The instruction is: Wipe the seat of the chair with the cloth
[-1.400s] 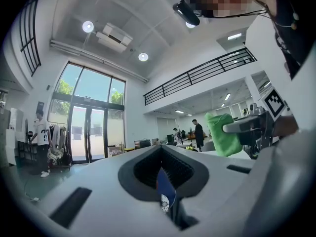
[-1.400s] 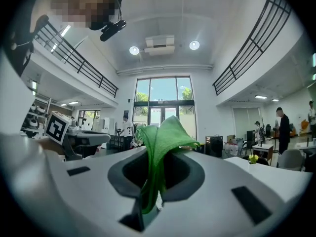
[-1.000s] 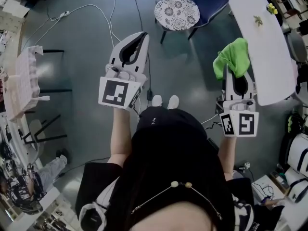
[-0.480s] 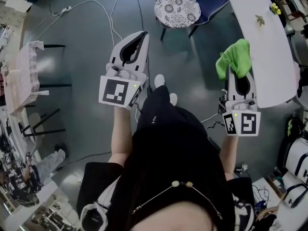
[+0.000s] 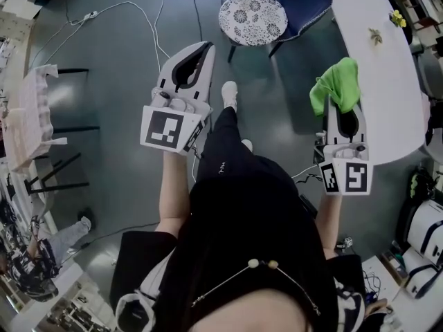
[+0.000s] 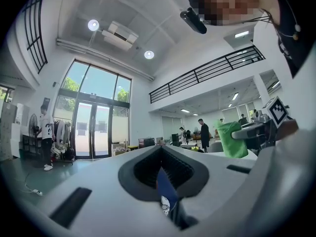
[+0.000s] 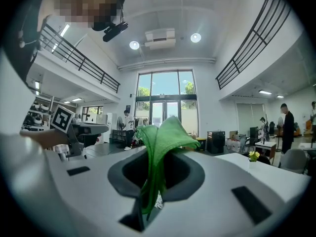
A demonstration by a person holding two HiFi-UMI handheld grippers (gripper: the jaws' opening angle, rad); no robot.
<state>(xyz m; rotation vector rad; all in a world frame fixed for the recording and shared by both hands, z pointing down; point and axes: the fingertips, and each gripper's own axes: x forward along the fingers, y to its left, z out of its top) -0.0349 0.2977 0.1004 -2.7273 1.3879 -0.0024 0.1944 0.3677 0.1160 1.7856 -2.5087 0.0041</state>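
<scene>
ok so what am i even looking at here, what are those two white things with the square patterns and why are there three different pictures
No robot here: a person holds a hand tool with two jaws in each hand. The head view comes from a camera on the person's head, looking steeply down at the grey floor. The other two views come from cameras riding on each tool, looking along its jaws. The left gripper is closed on nothing. The right gripper pinches a green cloth. Ahead stands a chair with a round patterned seat, beside a white table. The square patterns are markers on a cube that is part of each gripper.
</scene>
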